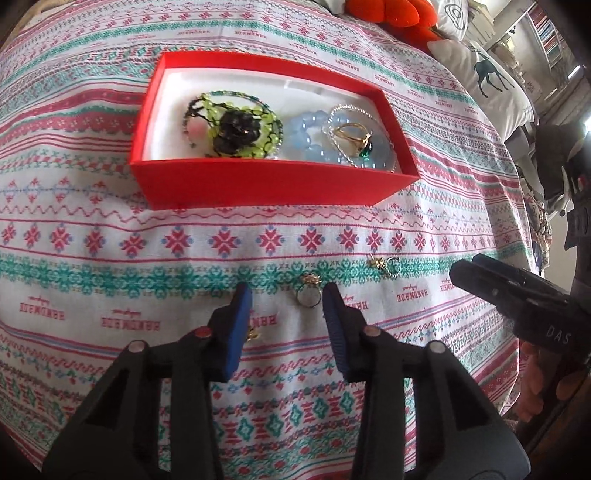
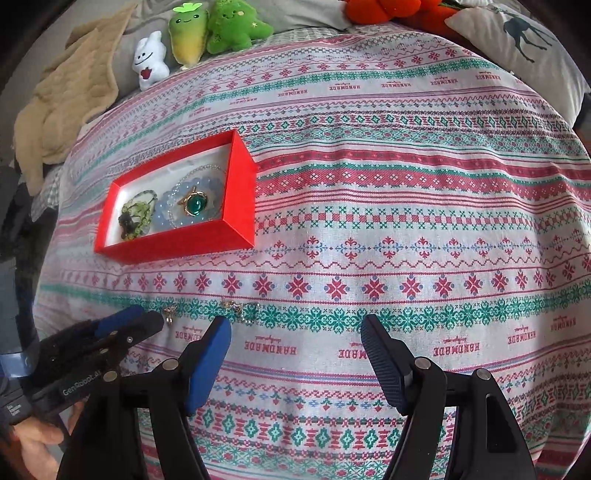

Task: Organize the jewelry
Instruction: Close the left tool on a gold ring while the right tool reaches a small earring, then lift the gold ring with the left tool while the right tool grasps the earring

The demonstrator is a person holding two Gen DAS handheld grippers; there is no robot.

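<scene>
A red box on the patterned cloth holds a green bead piece, a blue bead bracelet and a gold ring with a green stone. A gold ring lies on the cloth just ahead of my open left gripper, between its fingertips. A small gold piece lies by the left finger. Another small jewel lies to the right. My right gripper is open and empty; it shows at the right in the left wrist view.
Plush toys and a beige blanket sit at the far edge. A deer-print pillow and an orange plush lie at the back right. The cloth's right edge drops off near shelves.
</scene>
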